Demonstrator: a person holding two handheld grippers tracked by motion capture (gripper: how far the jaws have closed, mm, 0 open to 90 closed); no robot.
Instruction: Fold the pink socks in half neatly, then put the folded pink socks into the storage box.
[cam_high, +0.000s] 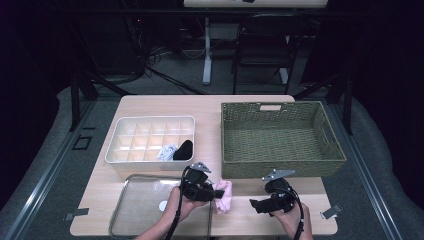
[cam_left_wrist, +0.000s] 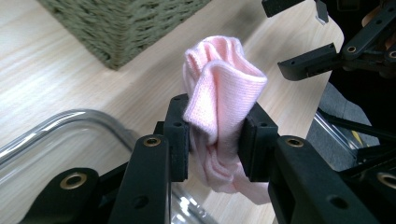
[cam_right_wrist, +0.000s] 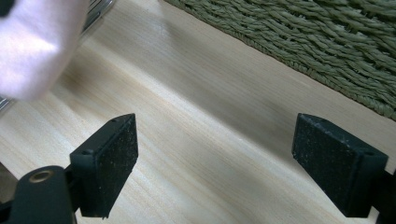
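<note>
While clamped in left gripper (cam_left_wrist: 217, 140) near table's front edge, folded pink sock (cam_left_wrist: 219, 98) may unroll, slip; right gripper (cam_right_wrist: 229, 172) gaping, empty.

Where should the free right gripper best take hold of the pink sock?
Probably the bunched fold above the left gripper, whose jaws clamp the middle of the pink sock. The open right gripper faces it across the table, so it could come in level.

left gripper (cam_left_wrist: 217, 144): black, brass rivets | right gripper (cam_right_wrist: 229, 163): black speckled pads | grey plates
</note>
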